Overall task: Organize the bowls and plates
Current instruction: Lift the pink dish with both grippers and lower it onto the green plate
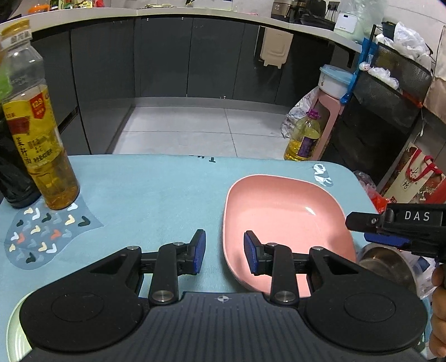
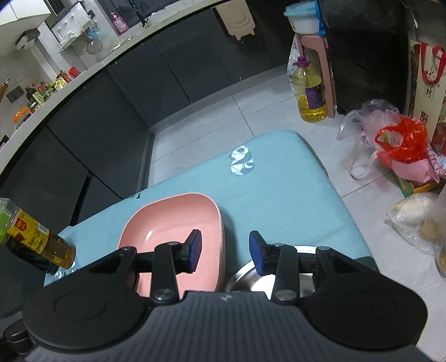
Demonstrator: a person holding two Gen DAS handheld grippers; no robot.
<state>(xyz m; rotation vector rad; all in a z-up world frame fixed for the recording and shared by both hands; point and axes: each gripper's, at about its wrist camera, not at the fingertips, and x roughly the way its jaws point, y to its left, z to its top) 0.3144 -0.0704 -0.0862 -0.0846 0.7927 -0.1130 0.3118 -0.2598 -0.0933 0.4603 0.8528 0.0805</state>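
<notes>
The pink plate [image 1: 281, 222] sat flat on the blue bench [image 1: 156, 195], ready to be picked up. Both the left tool [image 1: 224, 252] and right tool [image 2: 225, 252] were spread wide, holding nothing. A metal bowl [image 2: 245, 278] waited just beside the plate.

Dark grey cabinets [image 1: 167, 55] run under a white counter [image 1: 195, 12] crowded with bottles and appliances, and the floor [image 1: 195, 131] is pale tile with grey grout. A pink stool [image 2: 315, 53] stands against the cabinets with an oil jug [image 2: 309, 89] just beside it. Plastic bags [image 2: 390, 139] lie on the floor near a blue-covered table [image 1: 145, 189].
</notes>
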